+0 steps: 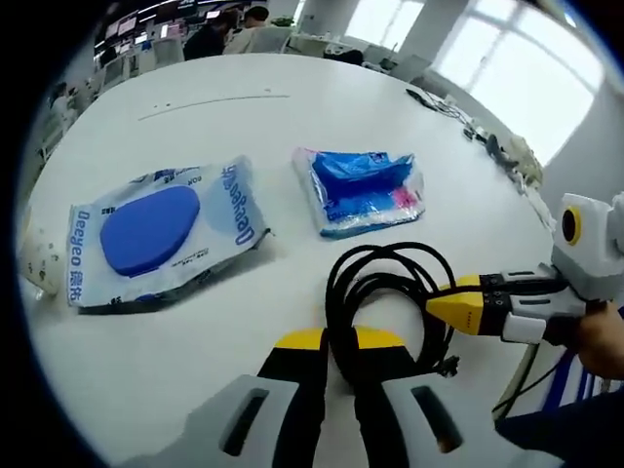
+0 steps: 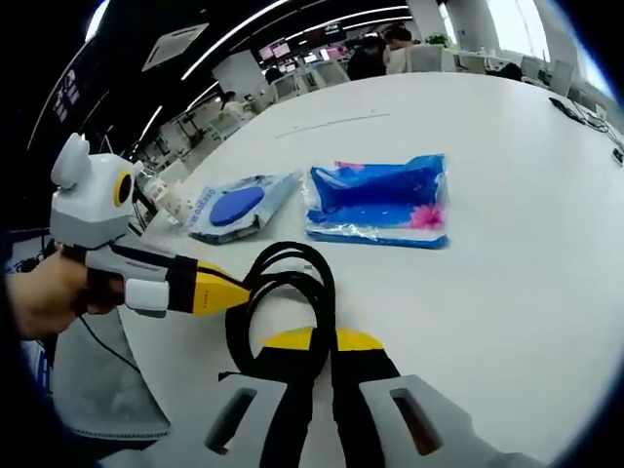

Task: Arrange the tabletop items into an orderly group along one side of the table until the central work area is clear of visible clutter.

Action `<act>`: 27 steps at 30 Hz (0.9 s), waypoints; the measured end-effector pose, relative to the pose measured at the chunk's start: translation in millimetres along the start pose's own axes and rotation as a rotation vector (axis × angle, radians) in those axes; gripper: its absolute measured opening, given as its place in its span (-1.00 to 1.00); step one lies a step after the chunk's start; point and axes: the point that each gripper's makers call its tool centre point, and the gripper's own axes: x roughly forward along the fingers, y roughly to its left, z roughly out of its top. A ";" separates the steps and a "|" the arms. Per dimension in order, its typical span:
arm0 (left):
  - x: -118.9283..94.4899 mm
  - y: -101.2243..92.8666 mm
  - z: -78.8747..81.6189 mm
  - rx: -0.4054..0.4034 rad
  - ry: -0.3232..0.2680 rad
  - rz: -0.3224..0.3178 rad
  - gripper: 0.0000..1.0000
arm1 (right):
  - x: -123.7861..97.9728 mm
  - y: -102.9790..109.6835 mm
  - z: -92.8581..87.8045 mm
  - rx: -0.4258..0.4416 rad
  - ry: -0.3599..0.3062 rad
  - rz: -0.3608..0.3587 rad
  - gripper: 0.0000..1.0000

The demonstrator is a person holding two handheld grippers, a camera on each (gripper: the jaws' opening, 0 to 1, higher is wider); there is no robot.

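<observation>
Left gripper view, left to right: we see a packet with a blue oval pad [image 1: 156, 234], a blue-filled bag [image 1: 363, 190], then the coiled black cable [image 1: 385, 292] on the white table [image 1: 244, 107]. Our left gripper [image 1: 336, 356] pinches the coil, and so does our right gripper [image 2: 324, 353], both jaws pressed together.
</observation>
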 end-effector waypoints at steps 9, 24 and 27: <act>3.4 3.9 -3.8 -0.030 -0.004 0.016 -0.92 | 2.4 -0.5 2.0 0.002 -0.006 0.023 -0.96; 7.7 2.9 0.4 -0.037 -0.005 0.014 -0.92 | 5.8 -5.9 7.9 0.032 -0.036 0.013 -0.96; 7.9 3.3 0.6 -0.045 -0.007 0.015 -0.92 | 6.5 -6.3 7.6 0.050 -0.038 0.010 -0.96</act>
